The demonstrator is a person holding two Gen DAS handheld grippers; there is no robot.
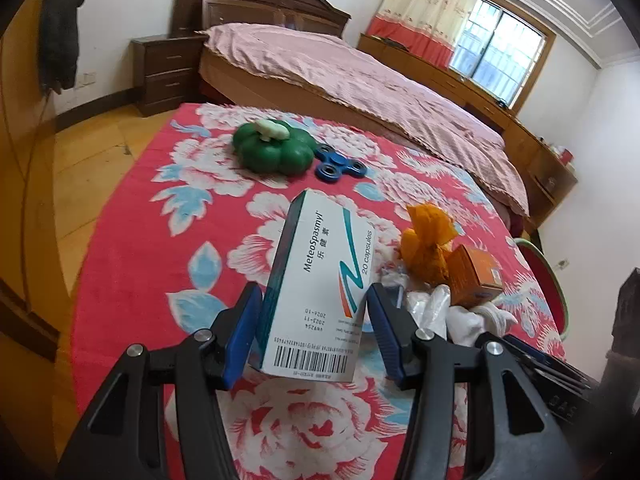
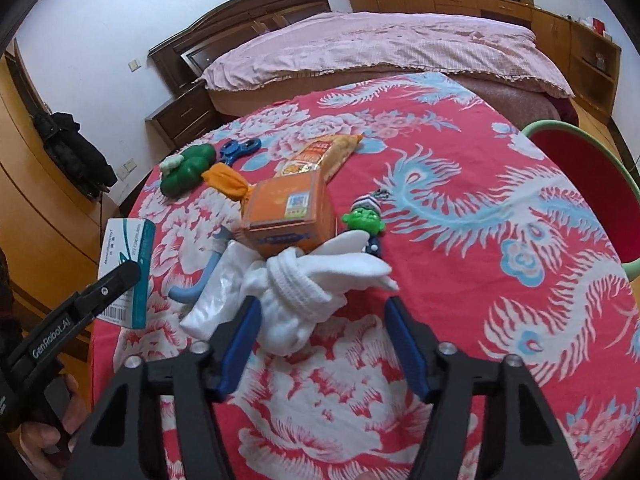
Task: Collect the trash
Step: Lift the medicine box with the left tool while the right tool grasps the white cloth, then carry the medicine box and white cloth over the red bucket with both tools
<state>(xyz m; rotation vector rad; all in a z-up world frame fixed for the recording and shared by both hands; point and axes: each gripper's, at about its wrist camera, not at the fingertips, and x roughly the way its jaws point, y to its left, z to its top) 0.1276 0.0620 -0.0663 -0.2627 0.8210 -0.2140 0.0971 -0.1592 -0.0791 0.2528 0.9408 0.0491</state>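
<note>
Now our left claw [image 1: 312, 316] pinches the MeteoSpasmyl box [image 1: 316, 280] above the bench [image 2: 460, 208], lifted for discarding; our right claw [image 2: 320, 332] stands spread around the white socks [image 2: 304, 292].

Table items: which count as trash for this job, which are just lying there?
Likely trash:
- medicine box, held in the left gripper
- orange carton
- crumpled orange wrapper
- snack packet
- clear plastic bag

Probably not trash:
- white socks
- green pumpkin toy
- blue fidget spinner
- green figure keychain
</note>
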